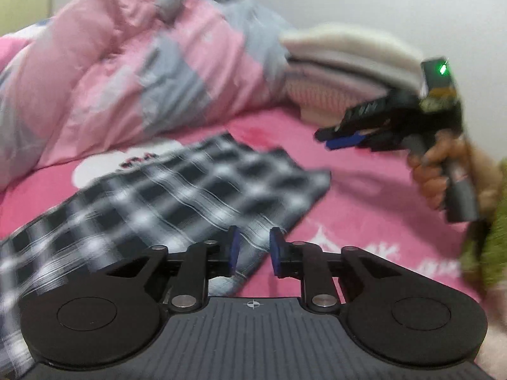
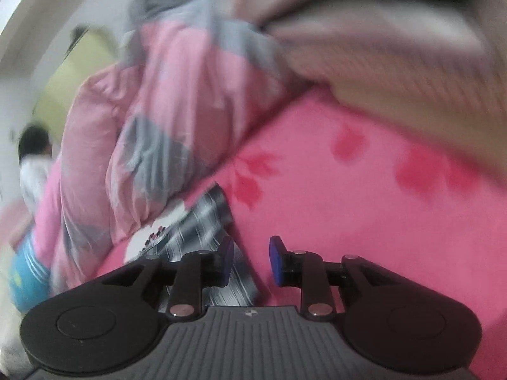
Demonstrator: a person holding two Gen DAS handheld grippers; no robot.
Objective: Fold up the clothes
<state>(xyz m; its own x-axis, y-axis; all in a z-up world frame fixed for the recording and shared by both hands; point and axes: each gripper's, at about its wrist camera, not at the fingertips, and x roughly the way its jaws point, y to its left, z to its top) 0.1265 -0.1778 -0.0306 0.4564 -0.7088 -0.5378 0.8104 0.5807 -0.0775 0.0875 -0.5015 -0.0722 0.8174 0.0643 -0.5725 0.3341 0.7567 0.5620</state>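
A checked shirt (image 1: 164, 196) lay flat on the pink bed (image 1: 364, 196) as the left gripper (image 1: 253, 253) and right gripper (image 2: 250, 261) hovered, fingers slightly apart, holding nothing.

– Is there any writing that can be read here?

– Nothing legible. White letters are printed on the pink bedsheet (image 1: 364, 190), at the near right in the left wrist view, but blur makes them unreadable.

– Any signs or symbols?

– A small white crosshair mark sits on the grey ribbed body of each gripper, near the camera. A green light glows on top of the right gripper (image 1: 340, 137). No brand names or numbers show.
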